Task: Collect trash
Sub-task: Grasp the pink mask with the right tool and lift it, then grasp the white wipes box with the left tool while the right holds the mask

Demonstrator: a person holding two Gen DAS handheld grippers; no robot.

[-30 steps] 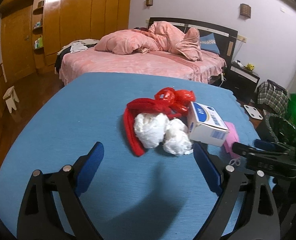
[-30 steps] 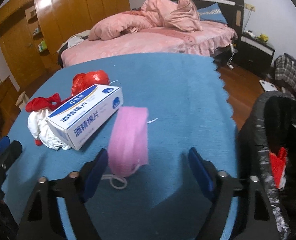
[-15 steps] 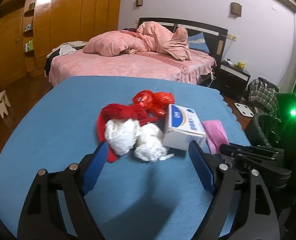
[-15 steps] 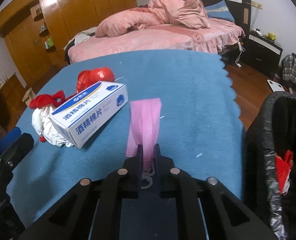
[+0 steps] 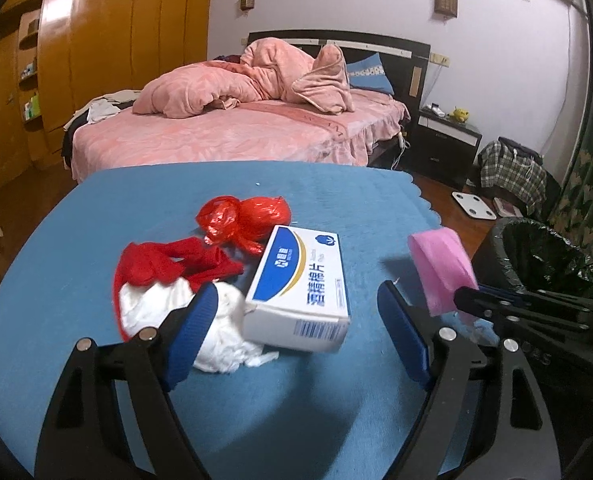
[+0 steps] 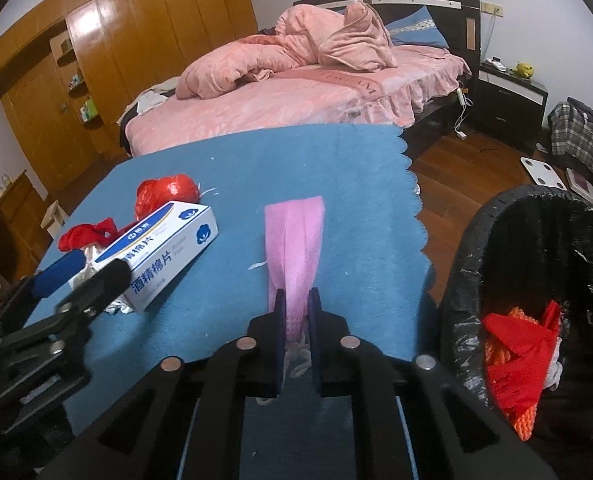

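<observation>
With its jaws clamped on the near end of the pink mask (image 6: 294, 248), whose long axis runs straight out ahead over the blue table (image 6: 232, 160), the right gripper (image 6: 295, 312) has the bin (image 6: 468, 248) just to its right, so it is the nearer hand. That black-lined bin already holds red and orange scraps (image 6: 516, 352). Left of the mask, the left gripper (image 5: 296, 328) stands apart around the white box (image 5: 304, 284), with white wads (image 5: 220, 336) and red wrappers (image 5: 244, 216) beyond

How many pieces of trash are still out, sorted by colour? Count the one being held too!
Red: 2, a crinkly plastic bag and a red cloth.
White: 2, tissue wads.
Pink: 1, a face mask, pinched in the right gripper.
Blue and white: 1, a box.
Total: 6
</observation>
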